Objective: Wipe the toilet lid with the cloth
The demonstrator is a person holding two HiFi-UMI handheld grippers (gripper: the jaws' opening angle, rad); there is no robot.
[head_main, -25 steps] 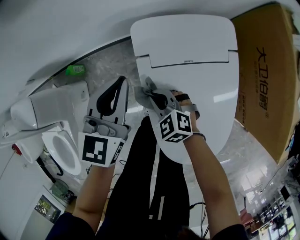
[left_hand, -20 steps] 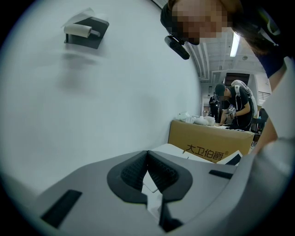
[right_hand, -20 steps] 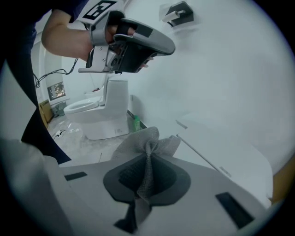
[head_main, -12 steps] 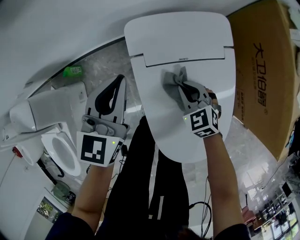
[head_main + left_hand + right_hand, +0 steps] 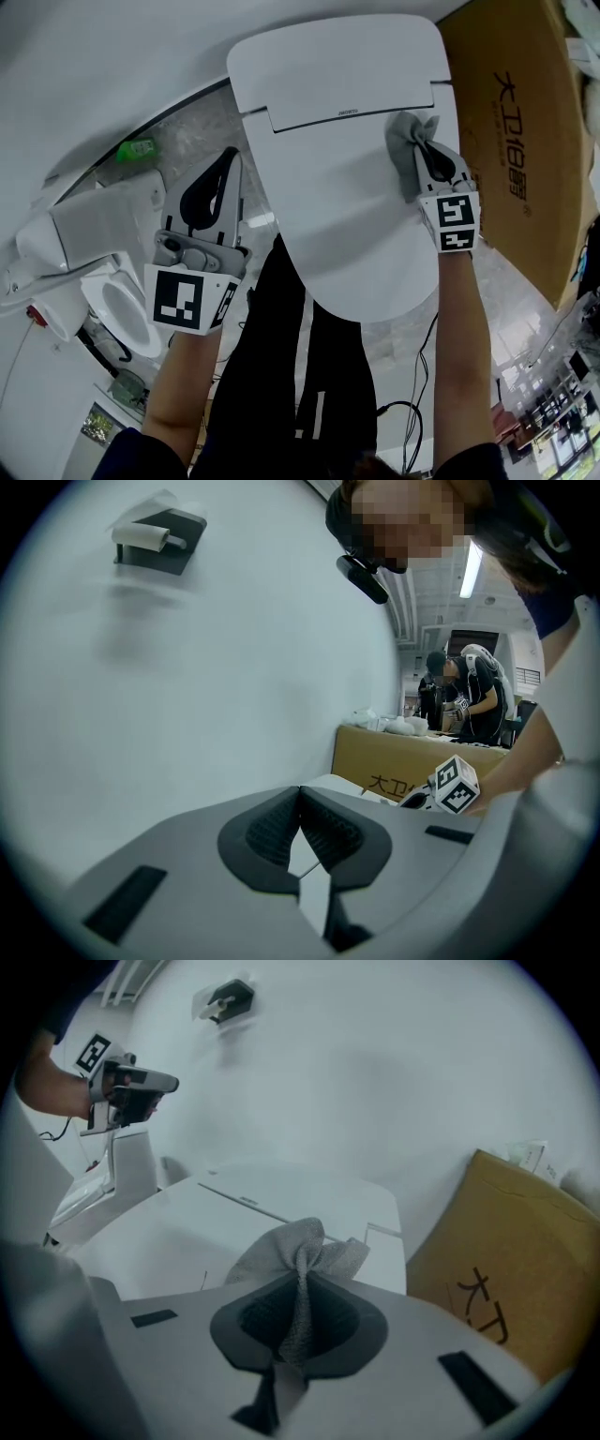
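The white toilet lid (image 5: 328, 169) lies closed, filling the upper middle of the head view. My right gripper (image 5: 424, 150) is shut on a grey cloth (image 5: 406, 150) and holds it against the lid's right side, near the hinge line. In the right gripper view the cloth (image 5: 300, 1260) bunches out between the jaws above the lid (image 5: 253, 1218). My left gripper (image 5: 222, 178) hangs left of the lid, off the toilet, with its jaws shut on nothing. The left gripper (image 5: 300, 832) points toward the white wall.
A large brown cardboard box (image 5: 520, 122) stands right beside the toilet, close to my right gripper. Another white toilet (image 5: 122, 281) sits at the left, with a green item (image 5: 138, 148) on the floor behind it. The white wall (image 5: 375, 1072) rises behind the lid. A cable (image 5: 412, 375) trails on the floor.
My right gripper has dragged the cloth across the lid from its left front part to its right side. The left gripper has stayed almost still.
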